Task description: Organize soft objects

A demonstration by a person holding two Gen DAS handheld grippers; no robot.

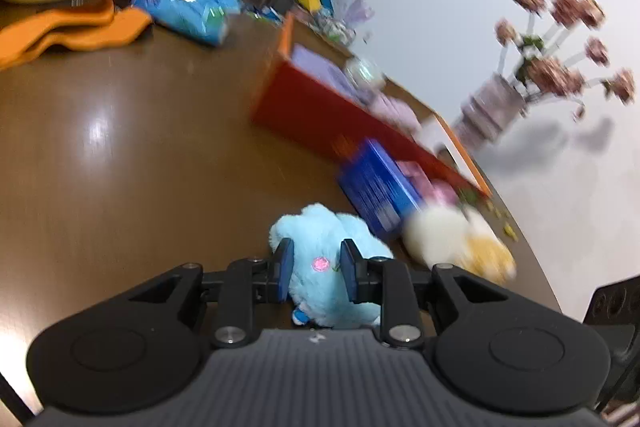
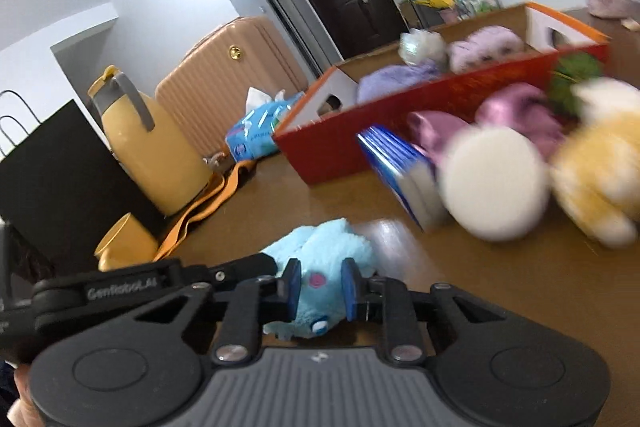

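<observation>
Two hand-held grippers pinch one light-blue plush toy point(image 1: 326, 259) on the brown wooden surface point(image 1: 120, 147), the blue pads of the left hand-held gripper point(image 1: 316, 269) pressed into its fur on either side of a pink embroidered spot. The right hand-held gripper point(image 2: 320, 289) squeezes the same toy point(image 2: 320, 267) in the same manner, while the left one's black body shows at that view's left edge. The toy lies at the near edge of the surface, apart from a red cardboard box point(image 1: 320, 119) with orange rims that holds lavender and white plush toys point(image 2: 484, 47). Just outside the box's red wall rest a blue carton point(image 2: 400, 167), pink plush pieces point(image 2: 516, 111), and a blurred cream-and-yellow plush toy point(image 2: 520, 179). Farther back on the surface are a blue pack of tissues point(image 1: 188, 3), an orange strap point(image 1: 76, 31) and a yellow jug point(image 2: 152, 143), with a ribbed tan suitcase point(image 2: 228, 83) standing behind them. A vase of pink flowers point(image 1: 560, 67) stands by the white wall.
</observation>
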